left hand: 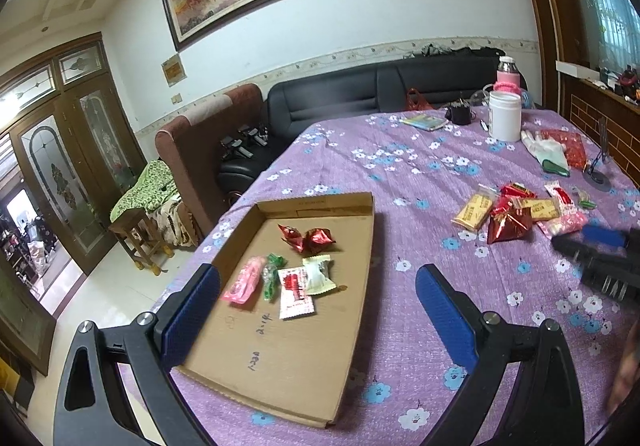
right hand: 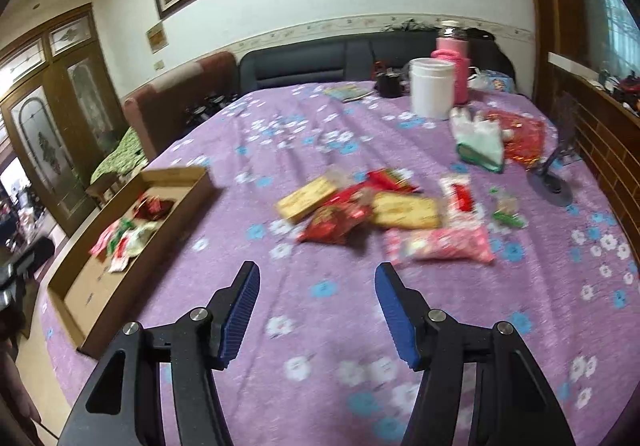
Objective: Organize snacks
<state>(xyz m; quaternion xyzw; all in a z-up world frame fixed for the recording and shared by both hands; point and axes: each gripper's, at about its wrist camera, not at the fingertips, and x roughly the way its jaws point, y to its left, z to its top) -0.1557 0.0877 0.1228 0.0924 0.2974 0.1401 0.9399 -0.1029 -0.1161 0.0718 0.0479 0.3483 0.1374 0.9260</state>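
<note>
Right gripper (right hand: 316, 310) spread, empty, aimed at far snack pile (right hand: 384, 206); left gripper (left hand: 316, 306) spread over cardboard tray (left hand: 280, 378), receiving sorted snacks.

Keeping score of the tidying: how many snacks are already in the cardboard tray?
6: two red foil candies toward the tray's far end; nearer, a pink packet, green candy, red-and-white packet and white packet. None looks hidden.
</note>
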